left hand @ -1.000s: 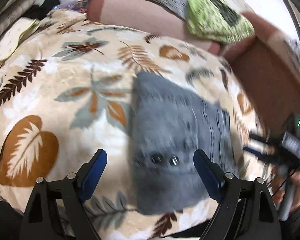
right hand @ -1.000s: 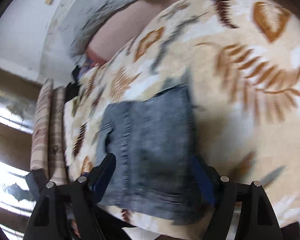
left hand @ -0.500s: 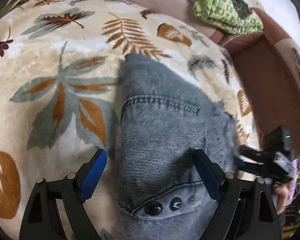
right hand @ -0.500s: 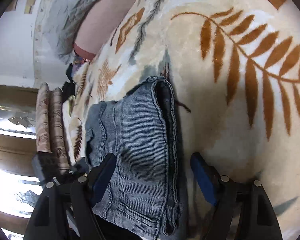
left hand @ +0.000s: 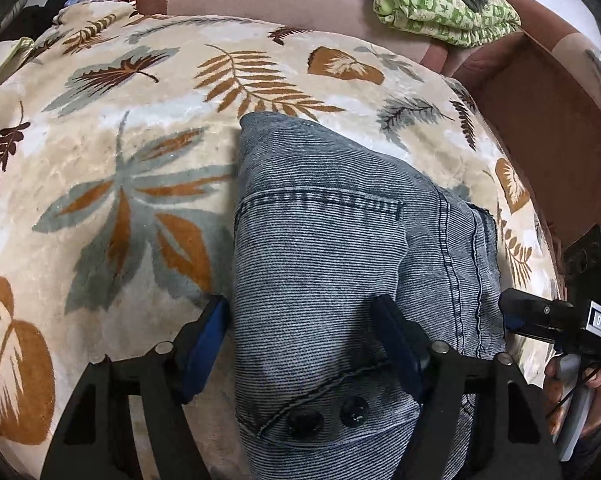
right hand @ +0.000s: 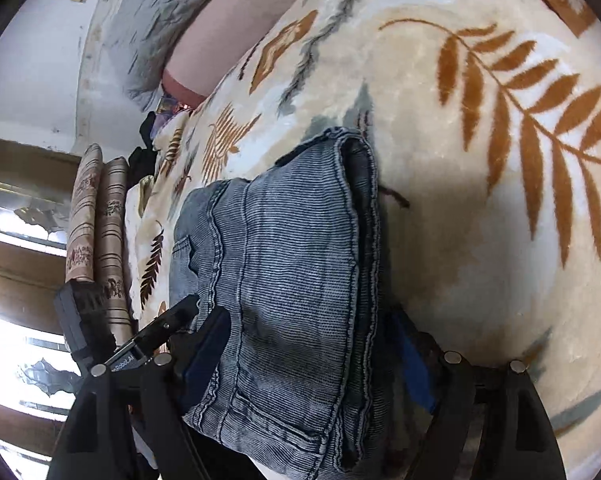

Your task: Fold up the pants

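- Folded grey denim pants (left hand: 340, 264): a compact stack lying on the leaf-print blanket (left hand: 112, 184), two buttons (left hand: 328, 416) at the near edge.
- Left gripper (left hand: 300, 340): fingers spread wide; one blue pad (left hand: 208, 340) at the stack's left edge, the other pressed on top of the denim. No cloth pinched.
- Right gripper (right hand: 312, 364): fingers wide apart, straddling the stack's right side; far pad partly hidden by the folded edge.
- Green patterned cloth (left hand: 440, 4): far right, on the sofa back.
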`<action>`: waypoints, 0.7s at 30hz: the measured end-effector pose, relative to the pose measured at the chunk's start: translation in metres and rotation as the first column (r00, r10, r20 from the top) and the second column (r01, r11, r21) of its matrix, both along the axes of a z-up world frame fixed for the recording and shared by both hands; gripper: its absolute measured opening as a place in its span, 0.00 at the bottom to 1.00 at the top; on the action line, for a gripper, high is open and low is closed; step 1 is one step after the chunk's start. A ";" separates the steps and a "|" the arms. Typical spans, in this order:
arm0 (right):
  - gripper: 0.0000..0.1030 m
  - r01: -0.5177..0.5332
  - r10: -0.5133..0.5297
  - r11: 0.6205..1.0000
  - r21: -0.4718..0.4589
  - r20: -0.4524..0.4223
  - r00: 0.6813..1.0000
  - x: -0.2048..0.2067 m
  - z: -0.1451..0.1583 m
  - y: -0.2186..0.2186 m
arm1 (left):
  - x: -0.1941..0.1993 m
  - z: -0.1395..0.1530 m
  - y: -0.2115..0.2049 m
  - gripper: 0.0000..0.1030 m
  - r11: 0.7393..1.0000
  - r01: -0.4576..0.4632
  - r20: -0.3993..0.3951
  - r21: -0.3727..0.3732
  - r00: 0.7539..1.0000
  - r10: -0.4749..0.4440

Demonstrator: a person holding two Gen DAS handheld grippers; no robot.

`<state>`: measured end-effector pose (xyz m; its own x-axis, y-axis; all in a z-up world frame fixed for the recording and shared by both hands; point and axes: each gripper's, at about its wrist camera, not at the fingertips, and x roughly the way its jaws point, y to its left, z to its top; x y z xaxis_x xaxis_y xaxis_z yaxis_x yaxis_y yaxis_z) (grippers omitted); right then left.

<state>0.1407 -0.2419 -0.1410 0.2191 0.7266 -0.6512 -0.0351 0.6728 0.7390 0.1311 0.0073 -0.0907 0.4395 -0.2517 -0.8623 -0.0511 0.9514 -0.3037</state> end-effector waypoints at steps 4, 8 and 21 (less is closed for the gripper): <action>0.78 0.003 -0.003 1.000 -0.009 -0.008 1.000 0.001 0.000 0.000 | -0.001 0.001 -0.005 0.63 1.000 0.014 0.003 0.014 1.000 -0.014; 0.44 -0.022 0.024 0.992 -0.124 0.013 1.000 -0.003 0.010 0.011 | -0.002 0.005 -0.009 0.47 0.998 0.032 0.015 0.053 0.999 -0.033; 0.20 -0.052 0.082 0.990 -0.129 0.245 0.966 -0.006 0.103 0.043 | -0.017 0.089 0.004 0.19 0.986 0.015 0.236 0.166 0.970 -0.054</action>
